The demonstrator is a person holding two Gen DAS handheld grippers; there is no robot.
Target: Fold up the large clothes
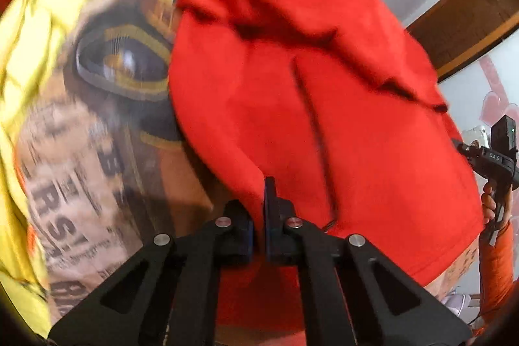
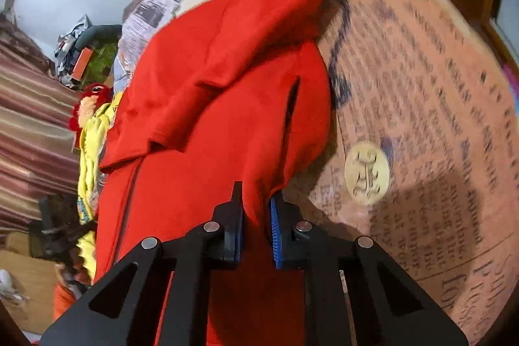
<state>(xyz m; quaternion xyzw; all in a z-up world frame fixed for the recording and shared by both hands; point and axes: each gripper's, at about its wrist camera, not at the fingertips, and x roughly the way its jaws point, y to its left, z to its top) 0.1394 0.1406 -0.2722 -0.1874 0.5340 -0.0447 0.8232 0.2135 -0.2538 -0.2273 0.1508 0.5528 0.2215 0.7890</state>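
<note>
Red garment: a red T-shirt (image 1: 324,125) fills the middle of both wrist views, spread in folds over a printed bedsheet (image 1: 74,184), with a sleeve (image 2: 181,119) flapped across its upper part in the right wrist view.
Left gripper: the left gripper (image 1: 259,216) has its jaws drawn nearly together on a fold of the red cloth, which rises straight out from between the blue pads (image 1: 249,232).
Right gripper: the right gripper (image 2: 256,216) pinches a bunched edge of the same shirt; the jaws stand a little apart with the cloth filling the gap between them.
Where the shirt lies: ahead of and above both claws, its lower hem running back under the left claw's arms; to the right of the right claw the sheet is bare.
Sheet: newspaper-style print, tan and orange, with a round pale emblem (image 2: 366,174) just right of the right claw's tips.
Yellow cloth: a yellow garment (image 1: 35,38) lies crumpled to the far left of the left claw, touching the sheet.
Toy: a red plush toy (image 2: 90,106) sits beyond the yellow cloth, left of the right claw.
Blur: both views are smeared, so the finer print cannot be read.
</note>
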